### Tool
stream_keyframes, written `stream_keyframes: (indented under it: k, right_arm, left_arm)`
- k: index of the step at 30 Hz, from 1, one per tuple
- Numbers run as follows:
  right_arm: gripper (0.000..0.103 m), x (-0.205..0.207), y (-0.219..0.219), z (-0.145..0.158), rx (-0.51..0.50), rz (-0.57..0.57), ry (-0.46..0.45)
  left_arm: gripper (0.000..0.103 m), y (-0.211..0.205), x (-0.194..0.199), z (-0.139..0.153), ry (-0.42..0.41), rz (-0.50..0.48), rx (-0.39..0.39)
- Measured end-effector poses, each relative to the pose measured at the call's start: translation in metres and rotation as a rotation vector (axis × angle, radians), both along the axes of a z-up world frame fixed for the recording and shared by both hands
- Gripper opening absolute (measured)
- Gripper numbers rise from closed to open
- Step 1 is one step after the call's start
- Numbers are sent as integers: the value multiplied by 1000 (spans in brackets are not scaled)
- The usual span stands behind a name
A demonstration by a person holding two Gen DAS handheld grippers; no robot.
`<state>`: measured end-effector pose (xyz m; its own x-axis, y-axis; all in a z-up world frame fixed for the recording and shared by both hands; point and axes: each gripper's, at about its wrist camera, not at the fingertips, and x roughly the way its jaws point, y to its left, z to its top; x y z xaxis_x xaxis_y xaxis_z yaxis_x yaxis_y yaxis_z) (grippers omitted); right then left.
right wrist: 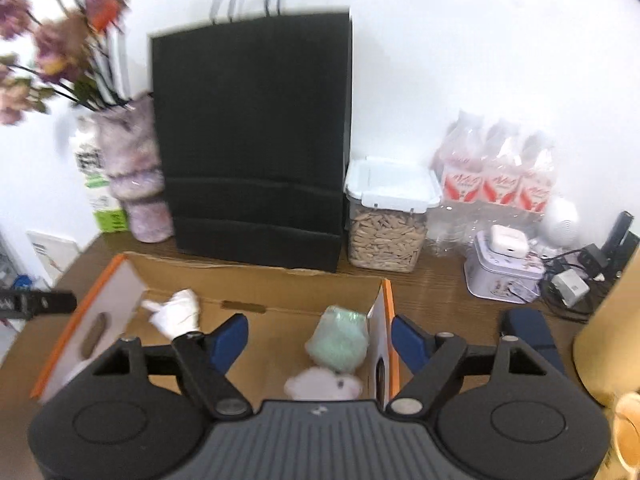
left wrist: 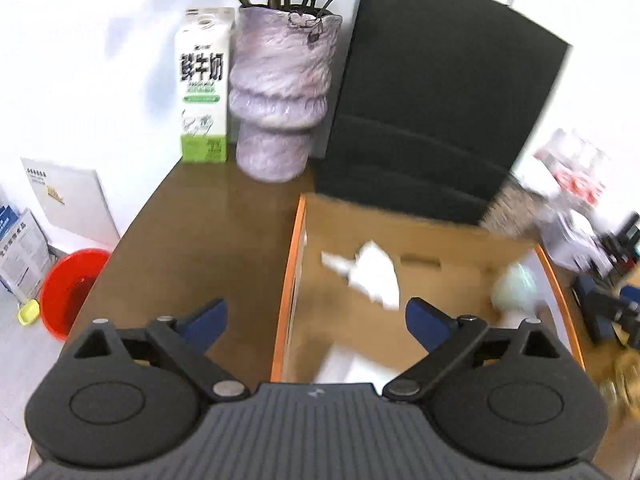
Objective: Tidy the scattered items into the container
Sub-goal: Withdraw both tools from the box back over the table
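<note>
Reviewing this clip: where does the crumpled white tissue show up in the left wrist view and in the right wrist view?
Left wrist view: the white tissue lies inside the cardboard box, just right of centre, above the open left gripper.
Right wrist view: the white tissue sits at the box's far left corner, left of centre.
Shared landmark: the black paper bag standing behind the box.

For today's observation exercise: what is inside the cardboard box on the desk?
Inside the cardboard box lie a crumpled white piece, a pale green bundle and a pinkish-white item below it. The gripper bodies cover the box's near floor, so anything there is unseen.
</note>
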<state>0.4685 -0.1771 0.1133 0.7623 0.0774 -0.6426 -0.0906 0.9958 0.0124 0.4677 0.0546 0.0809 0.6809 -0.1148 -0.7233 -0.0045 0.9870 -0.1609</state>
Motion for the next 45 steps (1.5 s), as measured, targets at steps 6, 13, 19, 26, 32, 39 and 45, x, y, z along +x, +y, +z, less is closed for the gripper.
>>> stream_keyframes:
  k: [6, 13, 19, 26, 32, 39, 45]
  right_arm:
    - [83, -113, -1, 5, 58, 71, -42]
    - [86, -247, 17, -8, 57, 165, -140]
    - [87, -329, 21, -21, 74, 150, -176]
    - [88, -403, 25, -57, 80, 153, -150]
    - [89, -436, 41, -88, 12, 194, -135]
    - [89, -433, 36, -96, 25, 154, -126]
    - [89, -427, 26, -97, 83, 103, -128]
  left_arm:
    - [102, 23, -121, 3, -115, -49, -41]
    - [103, 48, -240, -1, -219, -89, -143]
    - [103, 42, -317, -25, -284, -107, -82]
    - [103, 17, -407, -63, -429, -121, 12]
    - [103, -17, -422, -86, -395, -242, 90]
    - [103, -22, -414, -98, -339, -214, 69]
    - [103, -20, -410, -100, -329, -166, 80]
